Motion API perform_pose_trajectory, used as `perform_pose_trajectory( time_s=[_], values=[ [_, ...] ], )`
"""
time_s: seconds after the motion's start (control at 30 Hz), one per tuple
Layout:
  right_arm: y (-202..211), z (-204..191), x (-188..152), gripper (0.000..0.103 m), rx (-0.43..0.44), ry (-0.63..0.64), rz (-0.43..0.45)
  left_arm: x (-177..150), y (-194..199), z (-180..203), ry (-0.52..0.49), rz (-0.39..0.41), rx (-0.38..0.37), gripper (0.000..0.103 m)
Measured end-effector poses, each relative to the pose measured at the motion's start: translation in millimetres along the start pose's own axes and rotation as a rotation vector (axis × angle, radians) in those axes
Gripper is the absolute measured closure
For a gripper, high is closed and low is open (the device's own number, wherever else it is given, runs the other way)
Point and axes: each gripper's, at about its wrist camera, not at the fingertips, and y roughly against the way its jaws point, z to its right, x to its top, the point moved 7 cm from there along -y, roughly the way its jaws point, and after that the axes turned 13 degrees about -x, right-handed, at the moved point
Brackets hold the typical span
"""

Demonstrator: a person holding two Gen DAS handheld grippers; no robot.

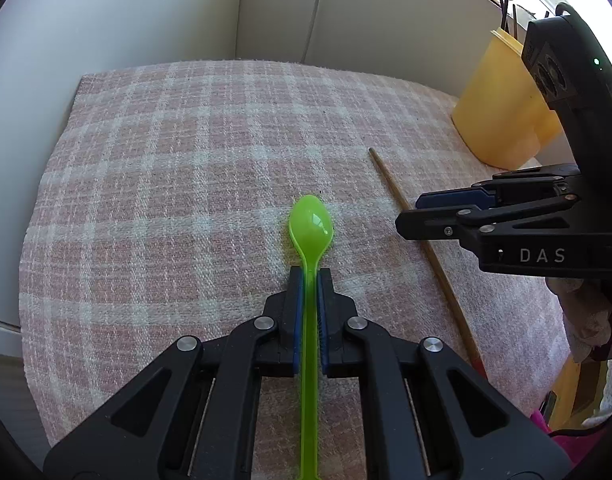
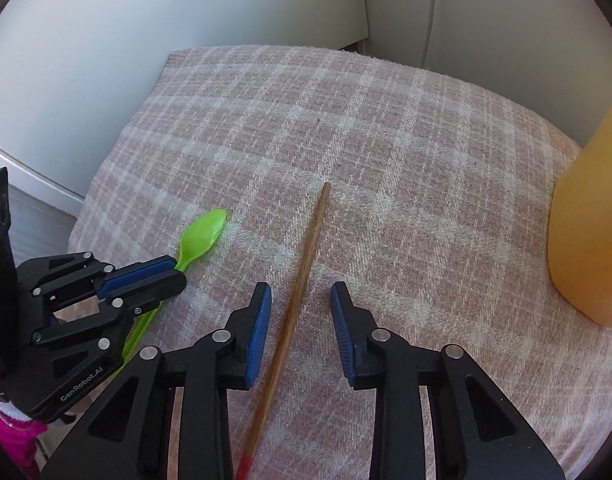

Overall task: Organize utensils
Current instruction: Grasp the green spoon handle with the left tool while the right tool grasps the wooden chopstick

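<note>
Left claw (image 1: 309, 280): clamped on the handle of the green spoon (image 1: 310, 224). Both blue pads press the handle from either side. The spoon bowl projects forward past the fingertips, just above the pink-and-white checked cloth (image 1: 166, 168) that covers the table. The handle runs back between the fingers toward the camera.

Right claw (image 2: 301, 300): jaws apart, not gripping. The wooden chopstick (image 2: 302, 280) lies flat on the cloth and passes between the two pads, nearer the left pad; contact with either pad cannot be confirmed. The chopstick's red end (image 2: 246, 466) points toward the camera; its plain tip points away.

Relative positions: in the left wrist view the right claw (image 1: 409, 216) sits to the right of the spoon, over the chopstick (image 1: 421, 240). The spoon and chopstick are near each other, not touching.

Yellow container (image 1: 501, 104): stands upright at the far right of the cloth, with dark utensils (image 1: 505, 8) standing in it
</note>
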Motion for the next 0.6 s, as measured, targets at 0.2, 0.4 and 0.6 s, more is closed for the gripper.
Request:
perform_pose_trajectory(
  time_s=[0.2,0.4,0.6],
  values=[
    [-5,-6,6,0.094,-0.046,0.038,0.0,-6,23,-11,0.026,0.024,-0.014,0.098],
    [5,-1,5,0.098,-0.011,0.005,0.015,-2,49,-22,0.047,0.061,-0.037,0.098],
    [39,3,2,0.099,0.015,0.002,0.097,8,79,-22,0.067,0.126,-0.097,0.098]
  ],
)
